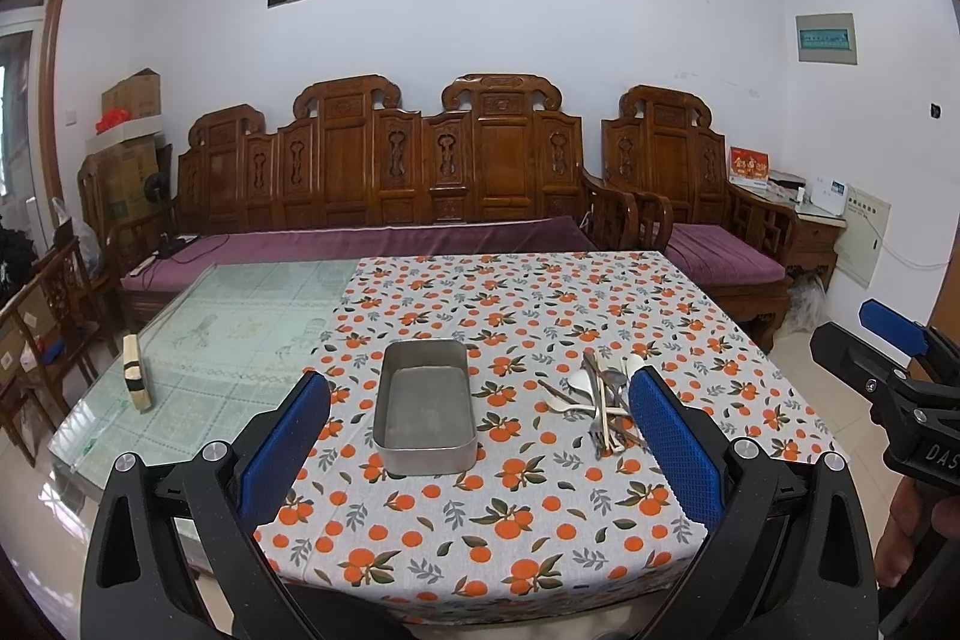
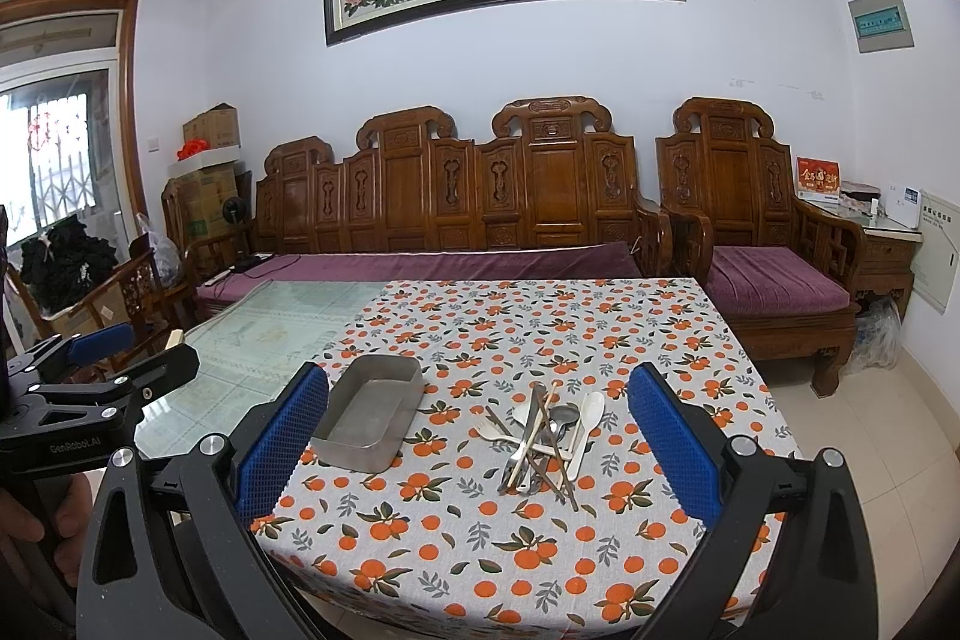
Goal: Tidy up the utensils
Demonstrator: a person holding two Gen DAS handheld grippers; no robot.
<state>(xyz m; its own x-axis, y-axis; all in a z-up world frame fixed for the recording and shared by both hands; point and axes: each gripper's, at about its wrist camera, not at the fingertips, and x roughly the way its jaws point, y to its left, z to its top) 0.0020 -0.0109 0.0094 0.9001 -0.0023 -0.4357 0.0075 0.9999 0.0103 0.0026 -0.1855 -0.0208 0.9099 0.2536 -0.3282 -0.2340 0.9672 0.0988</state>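
**Utensils heaped beside one empty tin**

The utensils [image 2: 543, 439] lie in a single tangled pile on the orange-print tablecloth [image 2: 480, 538], right of the middle of the worktop [image 1: 240, 340]. I can make out two white spoons, a white fork, a metal spoon, a metal fork and several brown chopsticks; they cross too thickly for a sure count. One rectangular metal tin [image 1: 425, 409] stands empty just left of the pile, apart from it. A small wooden block [image 1: 136, 370] rests on the bare glass at the far left. Both tools hover short of the cloth: the left hand-held gripper [image 1: 480, 436] and the right hand-held gripper [image 2: 479, 436] each have their blue pads spread wide, holding nothing. A carved wooden sofa [image 2: 456, 196] stands behind.
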